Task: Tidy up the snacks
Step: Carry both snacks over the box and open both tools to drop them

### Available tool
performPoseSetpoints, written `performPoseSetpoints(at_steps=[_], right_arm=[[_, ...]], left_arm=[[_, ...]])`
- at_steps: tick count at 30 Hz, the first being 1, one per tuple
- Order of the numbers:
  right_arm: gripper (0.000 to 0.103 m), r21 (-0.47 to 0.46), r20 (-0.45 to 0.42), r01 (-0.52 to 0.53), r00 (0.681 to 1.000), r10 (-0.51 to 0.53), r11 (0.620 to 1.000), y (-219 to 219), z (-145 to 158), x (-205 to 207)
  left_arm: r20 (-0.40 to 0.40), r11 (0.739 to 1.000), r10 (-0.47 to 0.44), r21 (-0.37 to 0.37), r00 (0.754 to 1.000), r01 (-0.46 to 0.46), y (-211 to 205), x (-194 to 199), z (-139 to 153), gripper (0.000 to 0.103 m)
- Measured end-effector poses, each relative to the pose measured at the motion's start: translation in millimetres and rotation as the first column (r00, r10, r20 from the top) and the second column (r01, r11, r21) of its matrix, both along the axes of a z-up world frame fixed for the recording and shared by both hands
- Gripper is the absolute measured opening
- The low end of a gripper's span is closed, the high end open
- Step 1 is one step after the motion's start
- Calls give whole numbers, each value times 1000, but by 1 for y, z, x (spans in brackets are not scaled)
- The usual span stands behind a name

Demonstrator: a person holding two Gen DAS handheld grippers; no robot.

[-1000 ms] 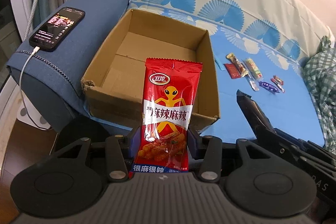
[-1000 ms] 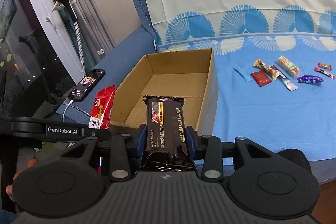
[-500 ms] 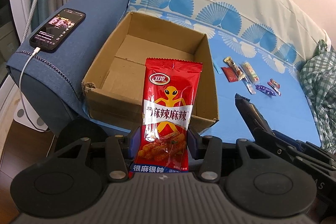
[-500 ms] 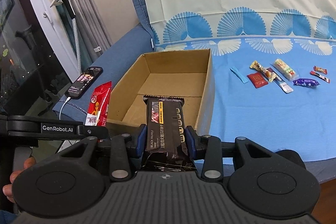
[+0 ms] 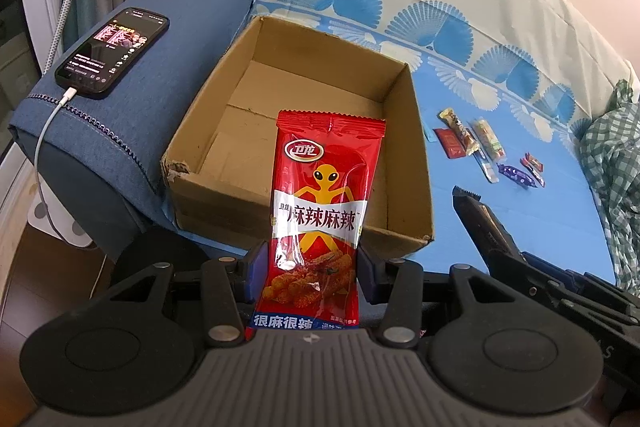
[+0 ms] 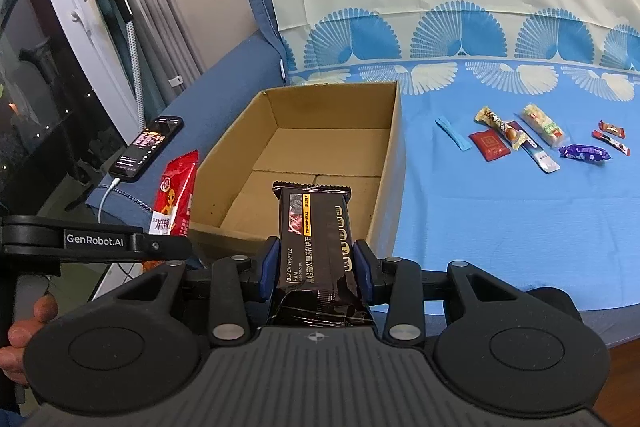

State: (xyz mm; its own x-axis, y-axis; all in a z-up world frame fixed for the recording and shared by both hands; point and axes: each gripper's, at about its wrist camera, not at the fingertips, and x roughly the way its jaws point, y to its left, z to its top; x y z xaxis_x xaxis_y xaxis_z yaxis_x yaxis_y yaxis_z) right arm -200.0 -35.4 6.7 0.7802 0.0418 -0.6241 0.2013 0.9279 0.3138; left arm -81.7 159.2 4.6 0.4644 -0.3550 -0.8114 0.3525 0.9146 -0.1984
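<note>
Both grippers loaded, both poised short of the cardboard box (image 5: 416,147); left gripper (image 5: 308,271) has its 2 blue pads pressed on the lower sides of a red spicy-strip packet (image 5: 320,211), packet standing upright at centre of the left wrist view, jaws partly closed to packet width; right gripper (image 6: 316,263) pinches a black cracker packet (image 6: 316,243) the same way, low on the wrapper, top edge free; box sits open and looks empty, upper centre of both frames, on the blue sheet (image 6: 500,227) against the sofa arm (image 5: 132,115); a phone (image 5: 112,51) lies on that arm at upper left, on its cable; 8 or so small snacks (image 6: 540,139) lie loose at right of the box, well apart from it. Judged step: carry the 2 packets over the near wall and release inside. To do it well: clear the near rim before lowering, as the packets hang forward of the pads; bring 1 gripper in at a time, or keep them to opposite sides, since they sit close at the box's near edge; open only once the packet is over the floor flaps; lay packets flat along a wall, leaving room for the small ones.
</note>
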Motion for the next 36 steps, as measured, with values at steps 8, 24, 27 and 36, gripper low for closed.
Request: performPoseSetpoints(at_steps=[8,24,27,36], right_arm=[[41,3,-37,-1,999,1,1000,-3,-6,25],[41,15,-79,-19,997,20,1000,-20,-25,123],[41,18,-84,-18,996,19,1000,-26,-33,143],[41,23,-113,-16,993,19,1000,-40,-61,195]], left_arm=[[-18,1000,10,-3,1000,-10,-3,28,-3,51],[-55,1000,10,15,998,-9,-38,123,-17,51],[-67,1000,12,25,998,-10,-46,142,-26,51],[-113,998,5,66,994,2,-70,188,-58,51]])
